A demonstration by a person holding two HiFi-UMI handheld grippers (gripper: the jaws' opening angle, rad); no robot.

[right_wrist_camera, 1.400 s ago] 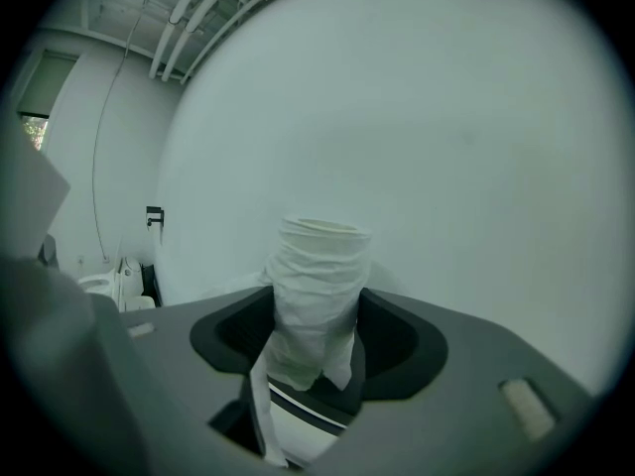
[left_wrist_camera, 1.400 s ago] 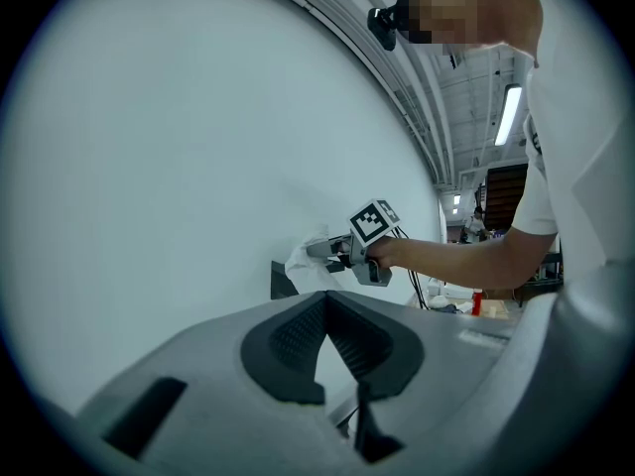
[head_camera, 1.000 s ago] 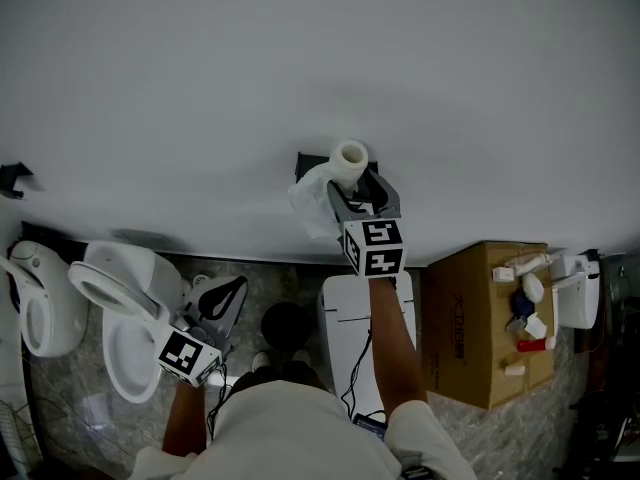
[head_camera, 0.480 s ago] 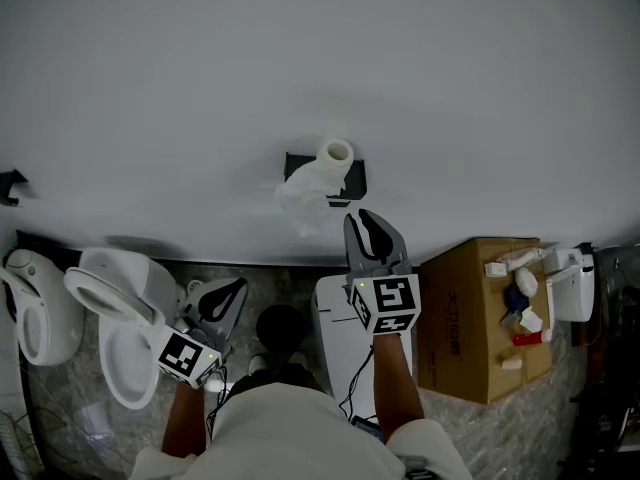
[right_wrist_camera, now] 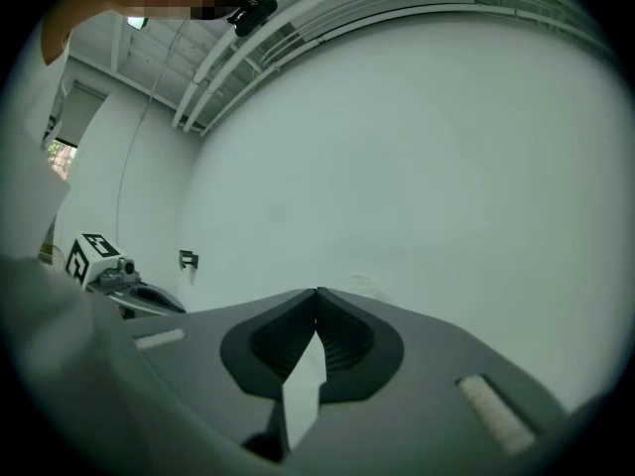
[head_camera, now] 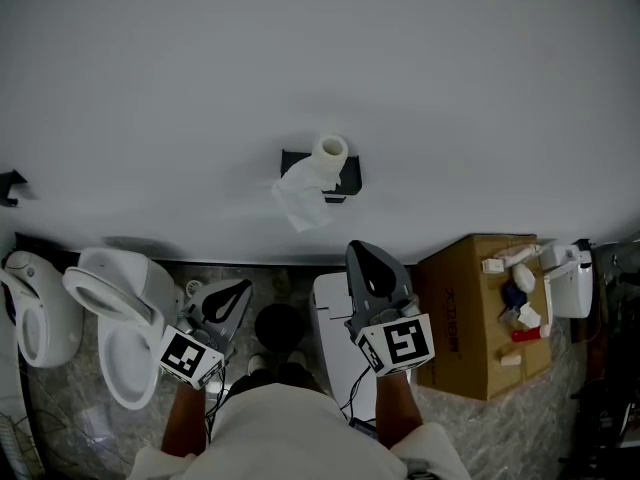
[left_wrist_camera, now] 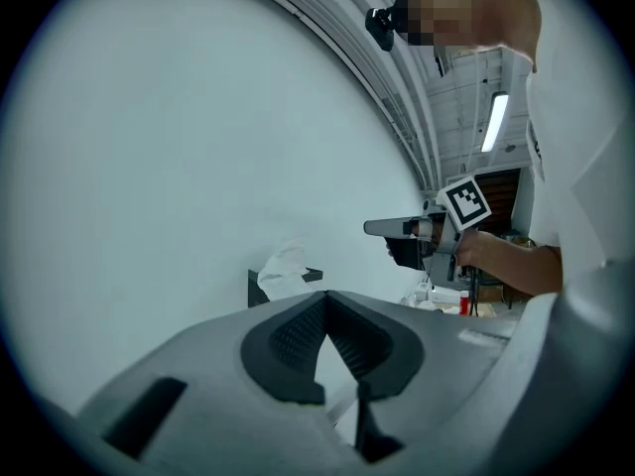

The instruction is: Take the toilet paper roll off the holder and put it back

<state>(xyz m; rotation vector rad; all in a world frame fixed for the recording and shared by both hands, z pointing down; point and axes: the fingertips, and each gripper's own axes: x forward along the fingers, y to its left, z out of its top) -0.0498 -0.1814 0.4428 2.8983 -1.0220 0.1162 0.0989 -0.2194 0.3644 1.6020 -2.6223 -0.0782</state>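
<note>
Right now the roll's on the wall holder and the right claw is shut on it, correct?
No. The roll does sit on the holder, but the right claw is shut on nothing, apart from and below the roll. The head view shows the gap.

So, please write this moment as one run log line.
toilet paper roll: on holder | right tool: shut, empty, clear of roll | left tool: shut, empty

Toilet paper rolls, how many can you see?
1. The toilet paper roll sits on the black holder on the wall, its tail hanging down-left. White items on the cardboard box are too small to identify.
</note>
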